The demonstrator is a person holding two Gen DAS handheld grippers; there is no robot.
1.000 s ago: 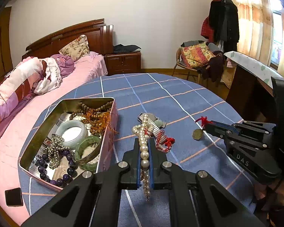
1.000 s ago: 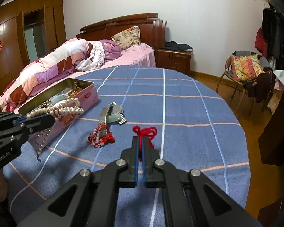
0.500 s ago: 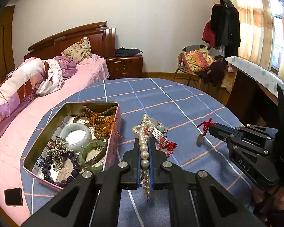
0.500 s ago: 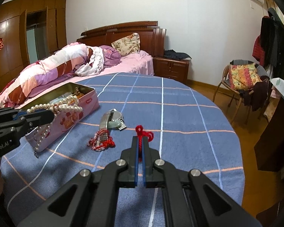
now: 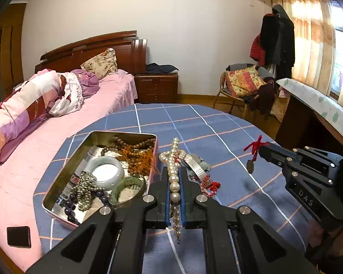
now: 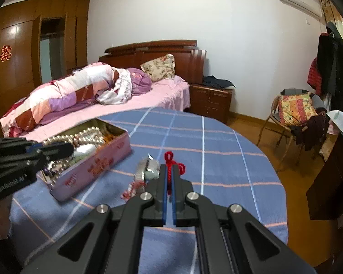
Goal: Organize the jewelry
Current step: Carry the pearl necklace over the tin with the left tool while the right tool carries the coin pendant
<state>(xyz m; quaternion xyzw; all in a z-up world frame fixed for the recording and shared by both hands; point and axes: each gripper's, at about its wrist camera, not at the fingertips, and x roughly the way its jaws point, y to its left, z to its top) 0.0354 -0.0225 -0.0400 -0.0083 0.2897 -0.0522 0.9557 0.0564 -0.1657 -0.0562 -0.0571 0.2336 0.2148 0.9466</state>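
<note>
Two claws, both lettered: "DAS" on the right claw point(image 5: 261, 151), "GenRobot.AI" on the left claw point(image 6: 65, 147). Left claw point(image 5: 174, 183) pinches a pearl necklace point(image 5: 173, 159), strand draped forward and down, beside the open tin point(image 5: 98, 137) near the desk's point(image 5: 217, 123) left edge. Right claw point(image 6: 169, 178) is pressed together on a red cord point(image 6: 170, 159) with a dark pendant point(image 5: 250, 166) hanging clear of the desk; a second ago the pendant lay on the cloth. Both claws tilt downward. Metal watch band point(image 5: 195, 165) lies mid-desk.
</note>
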